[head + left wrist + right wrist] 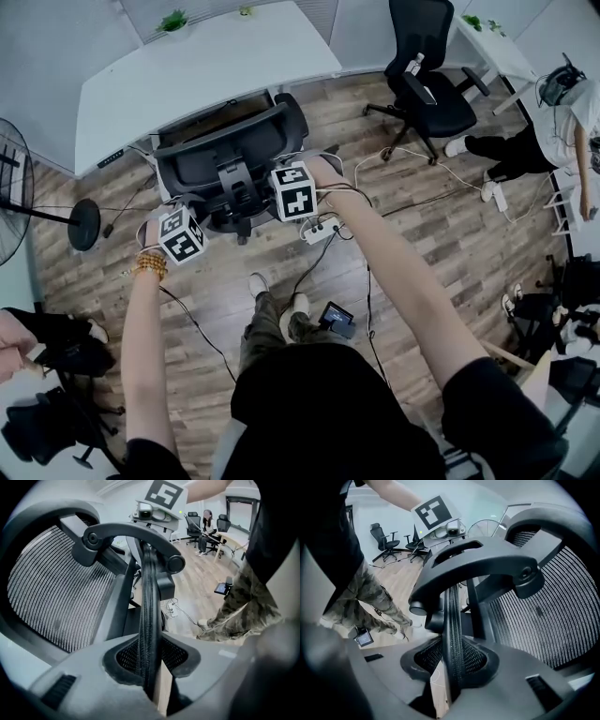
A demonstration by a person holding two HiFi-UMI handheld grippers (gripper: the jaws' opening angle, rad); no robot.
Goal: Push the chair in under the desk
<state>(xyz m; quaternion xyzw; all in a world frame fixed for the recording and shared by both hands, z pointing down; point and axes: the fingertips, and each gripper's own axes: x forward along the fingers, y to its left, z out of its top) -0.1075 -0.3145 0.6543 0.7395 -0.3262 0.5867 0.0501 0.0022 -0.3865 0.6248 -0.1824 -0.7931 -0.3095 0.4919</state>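
Two holds set: left gripper (pixel 151 660) and right gripper (pixel 452 665) each clamp the chair (pixel 230 150) back's edge, seat seemingly part-way under bench (pixel 206 66), pushing unfinished.

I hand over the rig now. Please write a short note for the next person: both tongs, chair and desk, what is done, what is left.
Left tongs: shut on the thin black mesh strip atop the chair, probably its headrest.
Right tongs: shut on the same strip, other end.
Chair: faces the white desk, back just short of its edge; seat unseen, likely underneath.
Done: both grips taken, chair lined up.
Left: push it further in, then open both tongs. Mind the power strip on the floor near the right tongs.
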